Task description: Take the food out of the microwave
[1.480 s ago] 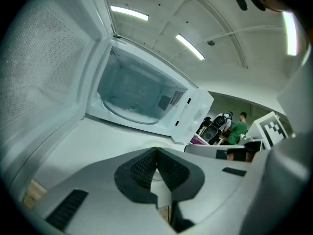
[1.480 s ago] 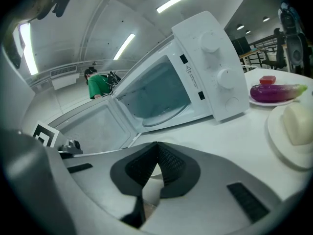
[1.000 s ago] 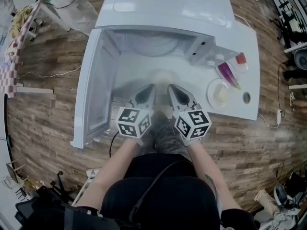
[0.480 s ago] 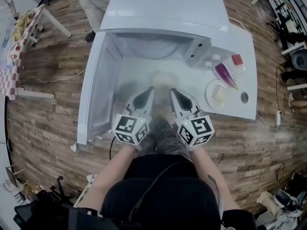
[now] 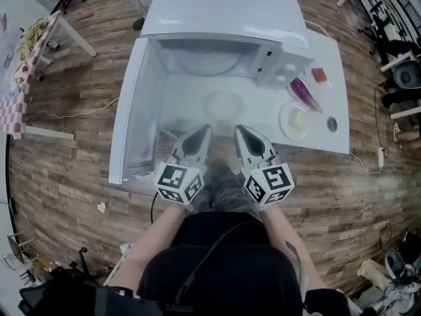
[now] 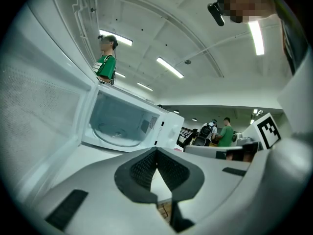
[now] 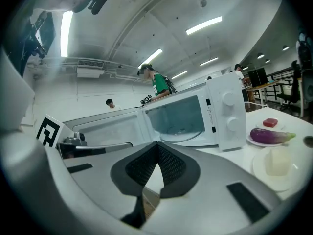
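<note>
We find the microwave (image 5: pixel 223 18) open ahead of both grippers, and in the gripper views its cavity is bare down to the turntable (image 6: pixel 115 135), so we judge the job all but done. Only the head view shows the pale dish (image 5: pixel 222 104) on the table (image 5: pixel 319 137), just beyond the tips of the left gripper (image 5: pixel 205 131) and right gripper (image 5: pixel 239 131). Both are pressed together on nothing.

Wood-plank floor (image 5: pixel 66 143) all round; white table (image 5: pixel 322 143) at ctr; checked-cloth table (image 5: pixel 13 107) far L w/ loose cable (image 5: pixel 72 115) beside it; office chair (image 5: pixel 402 76) at R edge; strip lights (image 6: pixel 170 67) on white ceiling (image 6: pixel 161 28).
</note>
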`<move>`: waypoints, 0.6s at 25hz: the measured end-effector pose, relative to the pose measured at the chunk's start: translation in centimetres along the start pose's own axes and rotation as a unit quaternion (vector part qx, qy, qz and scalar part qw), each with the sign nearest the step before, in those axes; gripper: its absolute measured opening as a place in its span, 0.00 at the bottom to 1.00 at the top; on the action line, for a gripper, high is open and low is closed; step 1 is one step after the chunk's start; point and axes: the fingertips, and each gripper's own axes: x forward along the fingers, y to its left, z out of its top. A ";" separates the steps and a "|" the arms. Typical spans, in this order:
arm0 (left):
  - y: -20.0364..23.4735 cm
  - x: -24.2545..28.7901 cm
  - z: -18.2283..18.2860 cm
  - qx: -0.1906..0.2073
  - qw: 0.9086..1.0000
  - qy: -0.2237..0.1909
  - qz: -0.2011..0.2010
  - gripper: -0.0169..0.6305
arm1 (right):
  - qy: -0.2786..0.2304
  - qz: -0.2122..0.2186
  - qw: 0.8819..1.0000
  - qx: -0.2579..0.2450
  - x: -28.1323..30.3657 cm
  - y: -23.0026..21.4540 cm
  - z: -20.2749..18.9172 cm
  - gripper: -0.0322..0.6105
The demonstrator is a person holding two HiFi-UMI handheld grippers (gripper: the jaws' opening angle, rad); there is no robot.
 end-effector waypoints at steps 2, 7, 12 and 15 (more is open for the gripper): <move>-0.3 -0.5 0.1 0.002 1.000 -0.005 -0.002 0.04 | -0.002 -0.003 1.000 -0.003 -0.5 0.3 -0.1 0.08; -0.9 -1.7 0.0 0.000 1.000 -0.013 -0.006 0.04 | -0.002 -0.007 1.000 -0.005 -1.5 1.0 -0.6 0.08; -1.3 -2.9 -0.6 -0.004 1.000 -0.013 -0.007 0.04 | 0.000 -0.009 1.000 -0.005 -2.5 1.7 -1.1 0.08; -1.4 -3.5 -0.8 -0.003 1.000 -0.014 -0.007 0.04 | -0.002 -0.011 1.000 -0.003 -3.0 1.9 -1.2 0.08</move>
